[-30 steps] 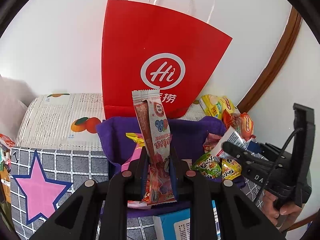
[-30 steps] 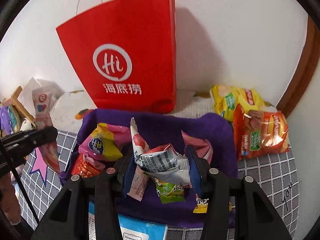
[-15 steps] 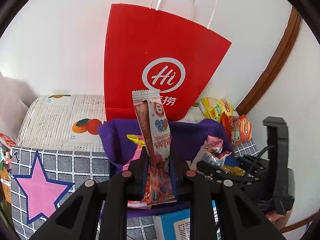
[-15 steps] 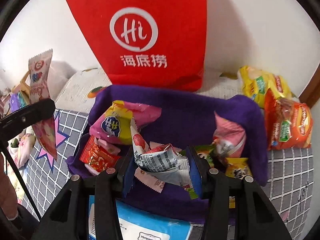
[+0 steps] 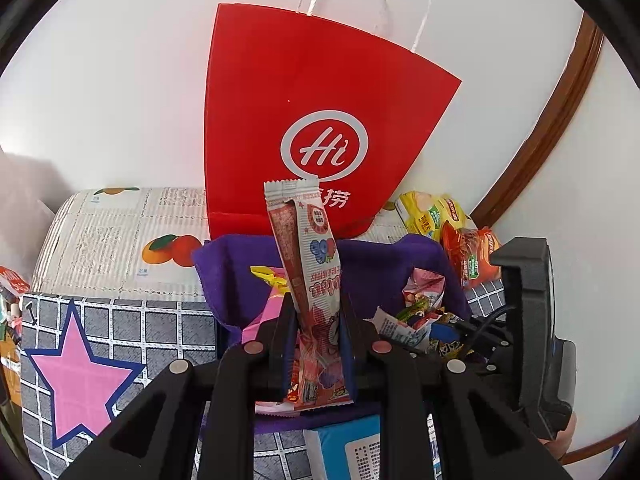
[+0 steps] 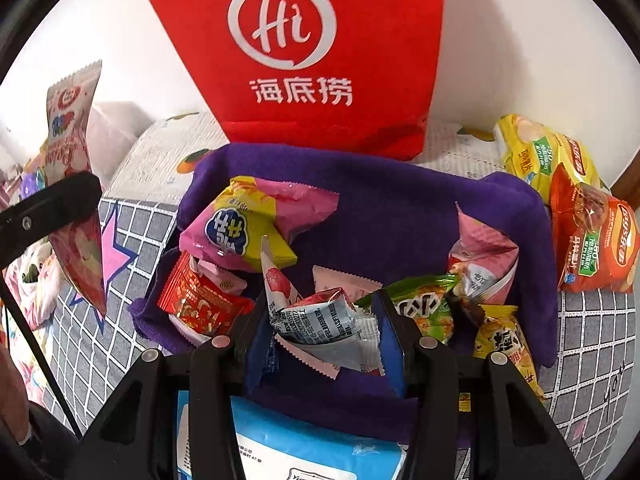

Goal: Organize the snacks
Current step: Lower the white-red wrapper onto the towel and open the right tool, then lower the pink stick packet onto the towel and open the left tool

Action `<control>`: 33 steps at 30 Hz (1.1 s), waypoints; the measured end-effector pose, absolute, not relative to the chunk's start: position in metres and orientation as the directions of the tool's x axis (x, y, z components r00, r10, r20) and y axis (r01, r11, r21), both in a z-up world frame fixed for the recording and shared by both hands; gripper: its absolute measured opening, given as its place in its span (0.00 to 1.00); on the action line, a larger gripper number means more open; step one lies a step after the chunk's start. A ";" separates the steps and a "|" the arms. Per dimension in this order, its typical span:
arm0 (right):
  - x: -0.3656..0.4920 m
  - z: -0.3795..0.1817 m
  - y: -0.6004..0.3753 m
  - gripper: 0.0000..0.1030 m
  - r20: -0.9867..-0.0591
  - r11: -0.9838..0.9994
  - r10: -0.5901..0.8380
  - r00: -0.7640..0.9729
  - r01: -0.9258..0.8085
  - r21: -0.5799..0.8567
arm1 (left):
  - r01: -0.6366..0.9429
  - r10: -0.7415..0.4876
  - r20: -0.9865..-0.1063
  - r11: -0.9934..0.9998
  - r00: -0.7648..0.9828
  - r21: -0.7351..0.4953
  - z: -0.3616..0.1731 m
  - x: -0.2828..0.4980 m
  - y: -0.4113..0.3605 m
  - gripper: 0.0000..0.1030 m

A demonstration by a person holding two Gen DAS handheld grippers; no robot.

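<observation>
Left gripper [image 5: 314,316] clamped on upright long packet [image 5: 310,276], unmoved since earlier, right gripper [image 6: 324,320] still pinching crumpled white packet [image 6: 320,324], now lower and closer over purple bin [image 6: 400,204], red bag [image 6: 320,40] behind looms larger.

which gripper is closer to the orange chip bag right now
Right. The right gripper hangs over the purple basket beside the orange chip bag; the left gripper is beyond the basket's far side.
</observation>
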State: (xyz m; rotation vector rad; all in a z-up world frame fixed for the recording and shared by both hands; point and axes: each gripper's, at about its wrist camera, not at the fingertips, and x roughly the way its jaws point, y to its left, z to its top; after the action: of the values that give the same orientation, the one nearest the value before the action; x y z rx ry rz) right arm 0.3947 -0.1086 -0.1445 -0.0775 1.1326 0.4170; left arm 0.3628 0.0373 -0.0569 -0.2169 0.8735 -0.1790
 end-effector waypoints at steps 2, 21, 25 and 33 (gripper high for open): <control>0.394 -0.146 -0.107 0.47 -0.894 0.919 0.280 0.351 -0.366 0.144 | 0.070 -0.244 -0.738 0.963 0.629 -0.259 -0.057 0.363 0.036 0.18; 0.394 -0.160 -0.097 0.49 -0.913 0.915 0.250 0.323 -0.387 0.113 | 0.077 -0.259 -0.741 0.959 0.619 -0.271 -0.059 0.364 0.036 0.18; 0.393 -0.156 -0.095 0.54 -0.908 0.916 0.228 0.352 -0.394 0.077 | 0.076 -0.258 -0.743 0.960 0.618 -0.270 -0.061 0.364 0.035 0.18; 0.390 -0.136 -0.110 0.55 -0.882 0.924 0.237 0.407 -0.376 0.075 | 0.069 -0.252 -0.752 0.961 0.608 -0.266 -0.067 0.367 0.033 0.18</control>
State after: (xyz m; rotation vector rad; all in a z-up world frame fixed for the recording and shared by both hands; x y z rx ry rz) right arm 0.3905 -0.1101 -0.1358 -0.1431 1.0857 0.3884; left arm 0.3673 0.0332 -0.0666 -0.2194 0.8994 -0.1872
